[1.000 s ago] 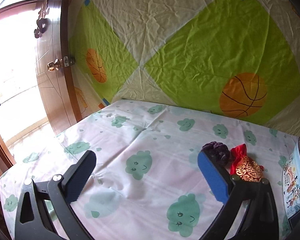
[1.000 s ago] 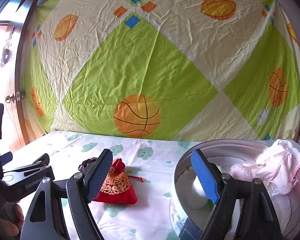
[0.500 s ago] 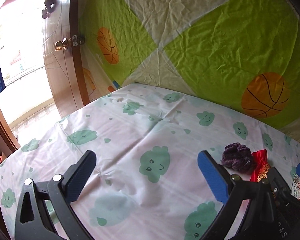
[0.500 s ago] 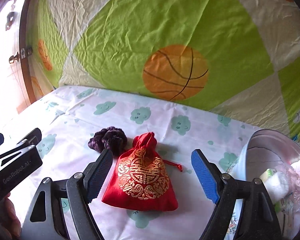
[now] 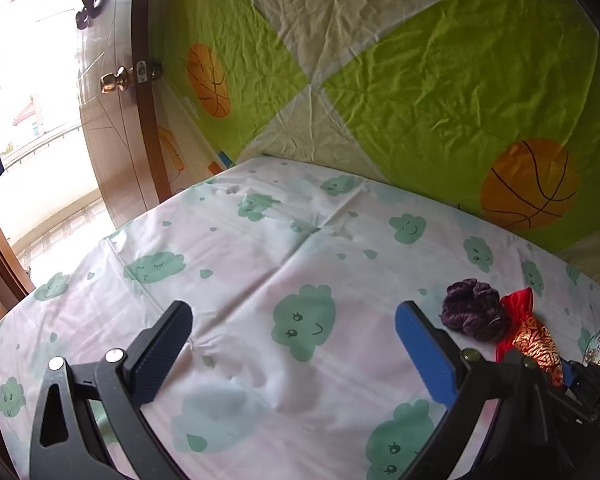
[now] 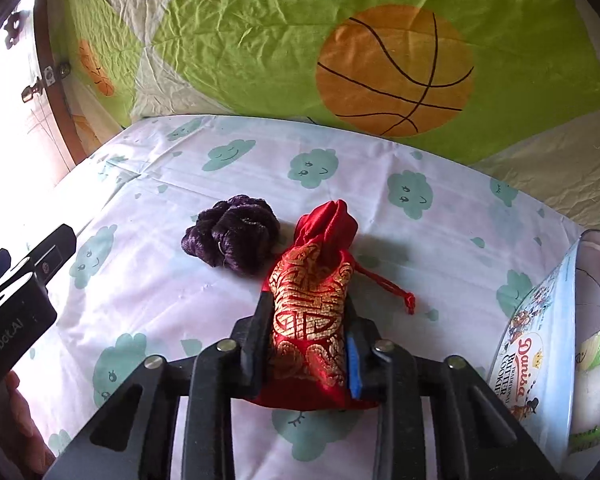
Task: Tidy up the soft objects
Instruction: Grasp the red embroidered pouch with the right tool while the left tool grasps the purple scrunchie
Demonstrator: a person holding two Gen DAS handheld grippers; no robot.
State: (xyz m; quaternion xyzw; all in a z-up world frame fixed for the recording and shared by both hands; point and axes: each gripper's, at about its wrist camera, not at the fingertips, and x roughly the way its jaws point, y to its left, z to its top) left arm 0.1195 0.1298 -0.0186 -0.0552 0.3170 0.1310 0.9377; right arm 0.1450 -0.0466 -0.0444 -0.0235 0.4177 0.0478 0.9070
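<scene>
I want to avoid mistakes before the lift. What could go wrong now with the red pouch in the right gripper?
The right gripper, jaws closing, pinches only the lower part of the red pouch; the soft cloth may slip. The drawstring trails loose and could snag. The purple scrunchie lies close beside it and might be dragged along.

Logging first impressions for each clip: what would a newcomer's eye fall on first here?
The shiny red satin pouch with gold embroidery, squeezed between the closing jaws of the right gripper at the centre of its view. Just left of it, touching, lies a crumpled dark purple velvet scrunchie on the cloud-print sheet. Behind hangs a green-and-cream cloth with orange basketballs.
</scene>
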